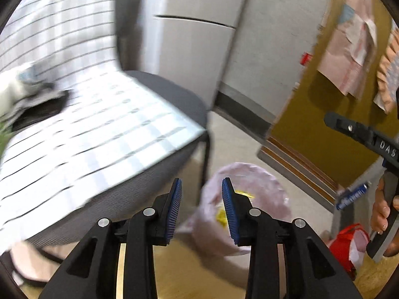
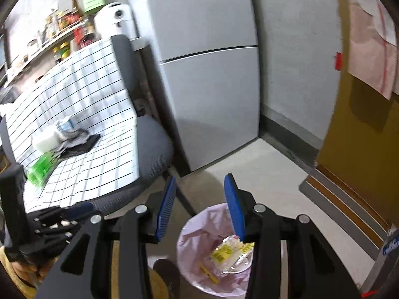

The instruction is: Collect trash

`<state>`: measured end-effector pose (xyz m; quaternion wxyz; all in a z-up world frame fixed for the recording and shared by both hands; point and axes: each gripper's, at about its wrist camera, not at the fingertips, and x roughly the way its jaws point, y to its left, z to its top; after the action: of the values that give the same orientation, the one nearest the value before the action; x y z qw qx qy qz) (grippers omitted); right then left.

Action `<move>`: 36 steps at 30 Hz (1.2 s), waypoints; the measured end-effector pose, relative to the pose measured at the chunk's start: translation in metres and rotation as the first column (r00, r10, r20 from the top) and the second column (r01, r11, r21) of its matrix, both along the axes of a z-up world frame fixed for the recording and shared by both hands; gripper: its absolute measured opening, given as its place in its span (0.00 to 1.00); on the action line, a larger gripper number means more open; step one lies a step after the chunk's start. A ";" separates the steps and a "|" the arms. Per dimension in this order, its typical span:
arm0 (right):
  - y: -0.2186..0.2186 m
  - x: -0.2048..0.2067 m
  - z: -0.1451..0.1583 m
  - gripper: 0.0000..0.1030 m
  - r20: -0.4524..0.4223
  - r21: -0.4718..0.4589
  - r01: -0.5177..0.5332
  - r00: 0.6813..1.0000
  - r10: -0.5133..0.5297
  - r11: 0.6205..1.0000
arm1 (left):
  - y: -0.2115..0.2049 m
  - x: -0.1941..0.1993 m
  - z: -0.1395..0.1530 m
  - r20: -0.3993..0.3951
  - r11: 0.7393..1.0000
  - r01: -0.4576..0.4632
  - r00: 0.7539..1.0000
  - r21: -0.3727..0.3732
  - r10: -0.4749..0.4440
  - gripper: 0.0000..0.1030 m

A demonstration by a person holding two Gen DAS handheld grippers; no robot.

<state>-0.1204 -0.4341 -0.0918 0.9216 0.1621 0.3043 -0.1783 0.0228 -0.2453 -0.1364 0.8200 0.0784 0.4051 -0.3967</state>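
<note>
A waste bin with a pink liner (image 2: 199, 266) stands on the floor below both tools, blurred in the left wrist view (image 1: 264, 194). Inside lies a clear wrapper with a yellow label (image 2: 227, 251). My left gripper (image 1: 202, 199) is open with nothing between its blue pads. My right gripper (image 2: 200, 199) is also open and empty, above the bin's far rim. More trash rests on the chair's checked cloth (image 2: 94, 114): a green packet (image 2: 40, 167), a white cup (image 2: 46, 140) and crumpled dark wrappers (image 2: 77, 142). A hand (image 1: 381, 209) holds the right tool's handle.
A grey fridge (image 2: 207, 74) stands behind the chair, beside a shelf of jars (image 2: 62, 25). A yellow door (image 2: 361, 137) and its threshold close the right side. A red bag (image 1: 346, 246) lies on the floor near the bin, and a slippered foot (image 1: 30, 261) is under the chair.
</note>
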 end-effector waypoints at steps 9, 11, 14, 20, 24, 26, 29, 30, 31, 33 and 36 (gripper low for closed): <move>0.067 0.051 -0.003 0.42 -0.048 0.013 -0.203 0.978 0.203 0.979 | 0.098 0.013 0.023 0.043 0.969 -0.246 0.968 -0.011 0.246 0.40; 0.085 0.066 -0.002 0.43 -0.053 0.009 -0.255 0.965 0.255 0.967 | 0.120 0.017 0.027 0.059 0.953 -0.301 0.952 -0.006 0.301 0.41; 0.112 0.089 0.003 0.43 -0.046 0.004 -0.333 0.942 0.333 0.943 | 0.154 0.025 0.032 0.067 0.921 -0.391 0.918 -0.004 0.390 0.44; 0.167 0.143 0.017 0.48 -0.037 -0.027 -0.463 0.886 0.462 0.886 | 0.220 0.043 0.039 0.071 0.834 -0.552 0.832 -0.001 0.551 0.46; 0.193 0.183 0.022 0.54 -0.048 0.007 -0.526 0.849 0.526 0.850 | 0.258 0.056 0.047 0.075 0.775 -0.632 0.773 -0.010 0.630 0.56; 0.204 0.204 0.027 0.54 -0.050 -0.004 -0.544 0.838 0.543 0.839 | 0.272 0.063 0.052 0.079 0.752 -0.659 0.749 -0.012 0.658 0.56; 0.218 0.231 0.039 0.54 -0.037 -0.033 -0.567 0.824 0.565 0.823 | 0.290 0.078 0.062 0.087 0.720 -0.693 0.717 -0.017 0.692 0.56; 0.222 0.243 0.045 0.54 -0.031 -0.042 -0.571 0.821 0.570 0.820 | 0.294 0.083 0.065 0.092 0.713 -0.701 0.709 -0.017 0.700 0.56; 0.224 0.254 0.051 0.54 -0.022 -0.048 -0.572 0.820 0.572 0.819 | 0.298 0.088 0.069 0.098 0.704 -0.710 0.699 -0.018 0.708 0.56; 0.228 0.277 0.061 0.54 -0.003 -0.061 -0.583 0.812 0.584 0.810 | 0.305 0.099 0.078 0.107 0.687 -0.726 0.682 -0.023 0.724 0.56; 0.231 0.316 0.070 0.55 0.009 -0.063 -0.590 0.806 0.592 0.805 | 0.313 0.116 0.087 0.121 0.671 -0.740 0.664 -0.031 0.738 0.56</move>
<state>0.1955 -0.2035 -0.0213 0.9398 0.0353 0.3214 0.1108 0.1390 0.0681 -0.0489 0.9329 -0.0596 0.3547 -0.0205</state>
